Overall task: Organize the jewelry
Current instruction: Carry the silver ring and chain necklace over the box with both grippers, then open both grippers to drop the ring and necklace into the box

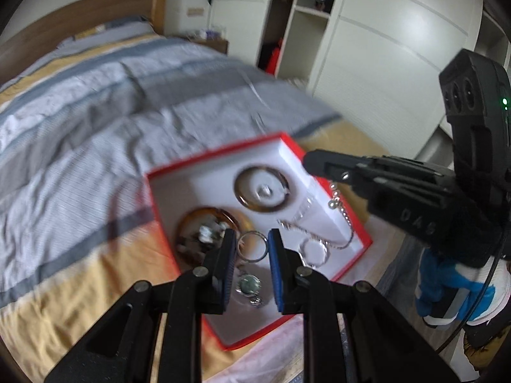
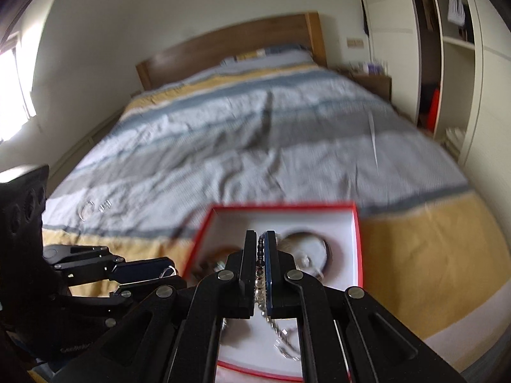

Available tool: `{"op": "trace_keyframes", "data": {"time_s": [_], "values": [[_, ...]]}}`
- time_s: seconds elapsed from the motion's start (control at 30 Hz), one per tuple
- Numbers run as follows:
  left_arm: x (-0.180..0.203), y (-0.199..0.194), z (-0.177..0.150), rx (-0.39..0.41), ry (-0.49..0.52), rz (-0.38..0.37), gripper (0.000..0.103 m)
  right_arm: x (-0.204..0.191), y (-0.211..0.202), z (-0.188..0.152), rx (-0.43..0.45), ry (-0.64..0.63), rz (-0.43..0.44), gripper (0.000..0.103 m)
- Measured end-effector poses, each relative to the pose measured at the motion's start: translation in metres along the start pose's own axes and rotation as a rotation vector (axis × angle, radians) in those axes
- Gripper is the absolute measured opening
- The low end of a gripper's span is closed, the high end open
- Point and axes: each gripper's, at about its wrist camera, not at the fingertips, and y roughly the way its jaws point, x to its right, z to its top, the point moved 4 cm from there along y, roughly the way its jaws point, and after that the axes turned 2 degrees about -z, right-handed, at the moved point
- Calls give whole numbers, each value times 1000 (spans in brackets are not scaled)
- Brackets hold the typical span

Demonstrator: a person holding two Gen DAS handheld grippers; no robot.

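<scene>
A red box with a white inside point(image 1: 361, 233) lies on the bed and holds jewelry. In it are a brown bangle point(image 1: 262, 188), an amber bangle around small pieces point(image 1: 204, 233), a silver ring point(image 1: 252, 245) and a green pendant point(image 1: 248, 284). My left gripper point(image 1: 250, 245) is open, its jaws on either side of the silver ring. My right gripper point(image 2: 261, 239) is shut on a bead and silver chain point(image 2: 260, 282) that hangs into the box point(image 2: 356, 239). The chain point(image 1: 343, 220) also shows in the left wrist view under the right gripper point(image 1: 311, 159).
The bed has a striped grey, white and yellow cover point(image 1: 95, 121) with a wooden headboard point(image 2: 230, 44). Two small clear pieces point(image 2: 94, 207) lie on the cover at the left. A white wardrobe point(image 1: 383, 48) and a bedside table point(image 2: 373, 79) stand at the right.
</scene>
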Motion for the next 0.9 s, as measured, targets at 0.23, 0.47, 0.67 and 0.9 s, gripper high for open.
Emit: {"op": "trace_keyframes", "data": {"time_s": [0.23, 0.47, 0.67, 0.9], "values": [[15, 50, -20, -102, 30, -37, 19, 27, 32, -46, -114, 8, -17, 5], [9, 75, -36, -155, 12, -29, 19, 26, 37, -67, -151, -40, -9, 5], [4, 81, -36, -152, 8, -44, 19, 20, 40, -76, -171, -74, -9, 5], [-1, 78, -36, -159, -12, -57, 20, 21, 39, -75, -179, -78, -16, 6]]}}
